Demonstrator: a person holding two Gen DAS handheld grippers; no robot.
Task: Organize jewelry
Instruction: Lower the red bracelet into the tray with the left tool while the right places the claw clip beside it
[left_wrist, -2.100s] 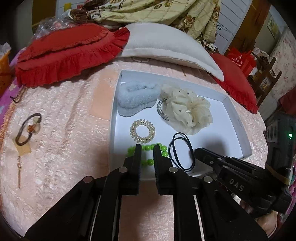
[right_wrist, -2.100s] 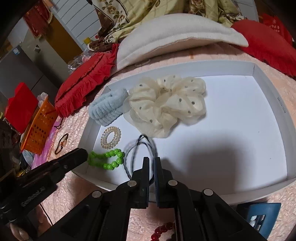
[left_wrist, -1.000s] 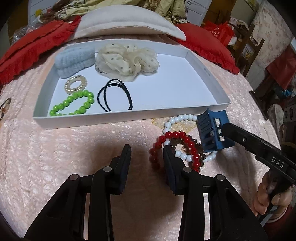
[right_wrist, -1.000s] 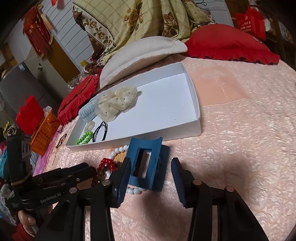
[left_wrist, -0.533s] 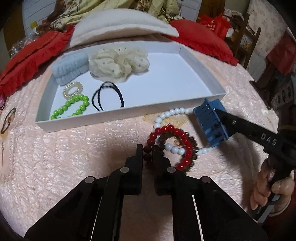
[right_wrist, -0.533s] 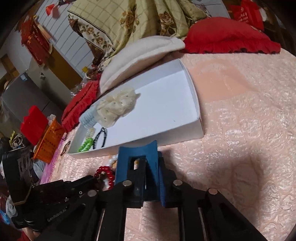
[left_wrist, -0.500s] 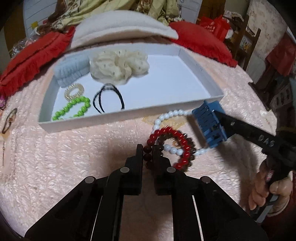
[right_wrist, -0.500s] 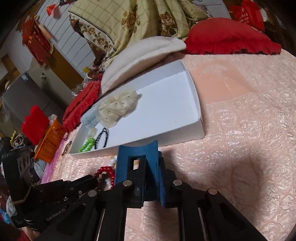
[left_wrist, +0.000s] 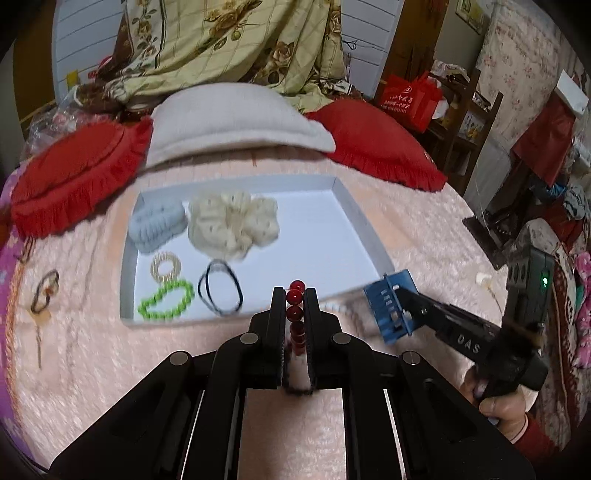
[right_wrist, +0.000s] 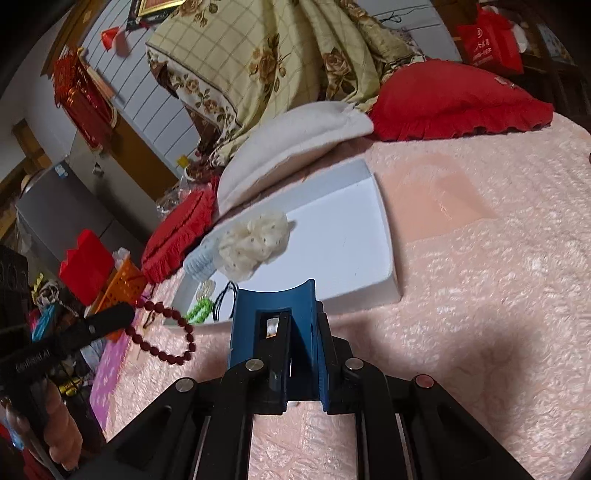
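On the pink quilted bed, left gripper (left_wrist: 294, 300) jaws pinch the limp red bead bracelet (left_wrist: 296, 295); right gripper (right_wrist: 303, 334) jaws clamp the rigid blue plastic claw clip (right_wrist: 275, 325) at frame centre.

Your black left claw (left_wrist: 294, 295) grips a dark red round-bead bracelet (right_wrist: 162, 332); your black right claw (right_wrist: 295, 325) pinches a deep blue plastic hair clip (left_wrist: 391, 310). In the white shallow cardboard tray (left_wrist: 364, 229) you see a cream dotted fabric scrunchie (left_wrist: 232, 225), a pale blue fuzzy clip (left_wrist: 159, 225), a bright green bead bracelet (left_wrist: 166, 300), black thin elastic loops (left_wrist: 221, 291) and a pale gold coil tie (left_wrist: 166, 266). The textured bedspread (left_wrist: 85, 339) is peach-pink.
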